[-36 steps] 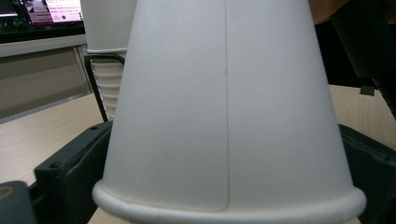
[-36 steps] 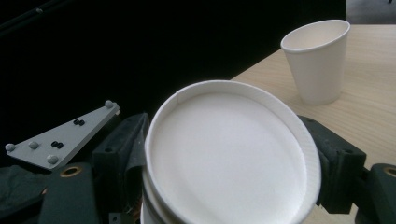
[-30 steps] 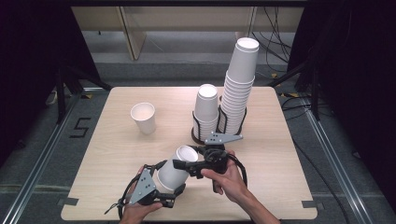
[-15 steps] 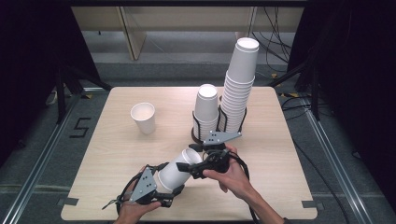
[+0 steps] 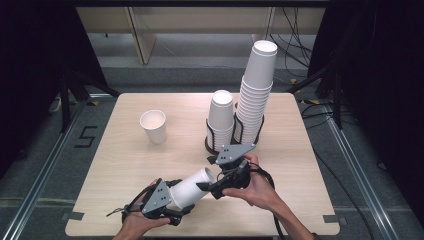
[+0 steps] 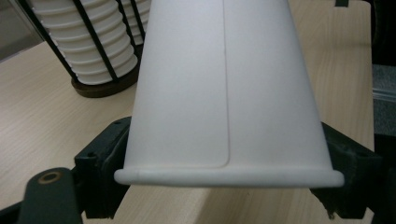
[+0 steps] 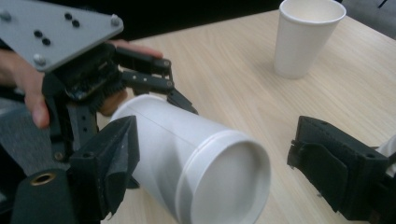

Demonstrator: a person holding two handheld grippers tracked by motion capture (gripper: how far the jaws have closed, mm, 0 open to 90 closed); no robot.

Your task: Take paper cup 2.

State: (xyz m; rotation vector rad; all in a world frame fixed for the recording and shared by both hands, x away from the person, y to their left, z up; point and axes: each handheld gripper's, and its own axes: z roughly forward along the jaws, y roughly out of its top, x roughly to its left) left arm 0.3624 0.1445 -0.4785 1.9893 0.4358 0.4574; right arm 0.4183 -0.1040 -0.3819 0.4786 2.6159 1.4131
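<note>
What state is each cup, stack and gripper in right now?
Held cup: lying sideways, clamped at its base end.
Left gripper: fingers just closed, shut on the cup.
Right gripper: open, fingers either side of the cup's other end.
Single cup: upright, mouth up.
Short stack: upside down, in holder.
Tall stack: upside down, in holder.

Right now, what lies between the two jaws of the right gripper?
In the right gripper view, the rim end of the lying paper cup lies between the jaws of the right gripper; they stand wide apart. The left gripper clamps its other end.
</note>
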